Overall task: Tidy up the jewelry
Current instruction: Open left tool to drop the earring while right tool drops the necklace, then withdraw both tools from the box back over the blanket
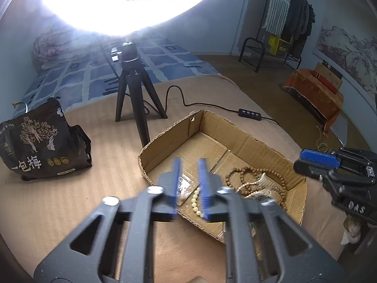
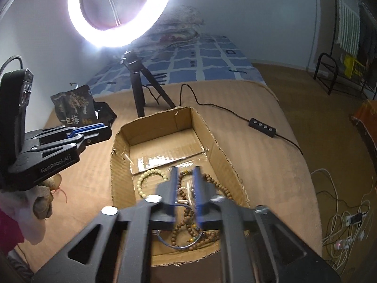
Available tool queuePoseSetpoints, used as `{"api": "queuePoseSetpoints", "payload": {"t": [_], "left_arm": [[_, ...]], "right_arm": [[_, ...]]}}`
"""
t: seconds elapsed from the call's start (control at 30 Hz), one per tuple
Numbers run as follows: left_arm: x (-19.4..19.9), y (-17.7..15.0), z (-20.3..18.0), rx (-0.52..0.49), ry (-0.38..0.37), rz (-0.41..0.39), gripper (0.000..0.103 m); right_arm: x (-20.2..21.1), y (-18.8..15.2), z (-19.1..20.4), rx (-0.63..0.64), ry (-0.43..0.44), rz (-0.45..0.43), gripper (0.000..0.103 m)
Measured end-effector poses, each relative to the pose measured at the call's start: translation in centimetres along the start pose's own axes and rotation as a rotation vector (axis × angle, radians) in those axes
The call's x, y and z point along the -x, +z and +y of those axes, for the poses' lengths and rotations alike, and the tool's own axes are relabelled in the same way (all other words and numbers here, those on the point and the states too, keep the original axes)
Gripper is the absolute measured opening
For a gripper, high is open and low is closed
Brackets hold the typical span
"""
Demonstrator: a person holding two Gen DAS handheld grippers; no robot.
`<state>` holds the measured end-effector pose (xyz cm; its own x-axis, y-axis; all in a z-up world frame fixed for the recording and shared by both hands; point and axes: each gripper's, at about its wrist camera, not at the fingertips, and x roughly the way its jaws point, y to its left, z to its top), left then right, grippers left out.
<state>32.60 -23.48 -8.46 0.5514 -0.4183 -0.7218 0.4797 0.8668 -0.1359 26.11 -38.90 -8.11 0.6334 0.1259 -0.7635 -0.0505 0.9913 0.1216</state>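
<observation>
Both grippers over box on bed. My left gripper: jaws slightly spread, empty, above pale bracelet. Right gripper: jaws parted, nothing pinched, over brown beads. Beads look light, limp, tangle-prone; I'd pinch one strand at loop edge.

One box, one pale bracelet, perhaps two wooden strands.

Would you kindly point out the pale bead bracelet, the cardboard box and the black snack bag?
Pale bead bracelet (image 2: 150, 173): right wrist view, top beads.
Cardboard box (image 2: 162, 127): right wrist view, far wall.
Black snack bag (image 1: 35, 141): left wrist view, printed front.
</observation>
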Motion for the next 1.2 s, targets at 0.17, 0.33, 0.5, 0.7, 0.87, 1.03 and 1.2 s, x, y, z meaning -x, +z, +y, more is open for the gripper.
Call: {"api": "queuePoseSetpoints", "payload": {"t": [0.17,0.33,0.5,0.7,0.87,1.03,1.2], "left_arm": [[0.5,0.1,0.5,0.024,0.006,-0.015,0.051],[1.1,0.0,0.6,0.020,0.018,-0.018,0.051],[2.5,-0.4,0.6,0.010,0.031,-0.024,0.051],[5.2,-0.9,1.2,-0.004,0.046,-0.039,0.051],[8.5,-1.8,2.4,-0.031,0.081,-0.080,0.051],[11.5,-3.1,4.5,-0.014,0.100,-0.078,0.051],[14.8,-5.0,7.8,0.020,0.127,-0.078,0.051]], "right_arm": [[-0.1,-0.1,0.0,-0.001,-0.019,-0.005,0.053],[0.0,-0.3,0.2,0.009,-0.043,0.006,0.058],[0.9,-0.4,0.5,0.014,-0.080,-0.005,0.065],[2.7,-0.6,1.4,0.011,-0.123,-0.020,0.073],[4.0,-1.3,2.9,0.034,-0.138,-0.025,0.073],[5.2,-2.6,5.1,0.073,-0.116,-0.035,0.074],[6.2,-4.3,7.4,0.108,-0.091,-0.034,0.079]]}}
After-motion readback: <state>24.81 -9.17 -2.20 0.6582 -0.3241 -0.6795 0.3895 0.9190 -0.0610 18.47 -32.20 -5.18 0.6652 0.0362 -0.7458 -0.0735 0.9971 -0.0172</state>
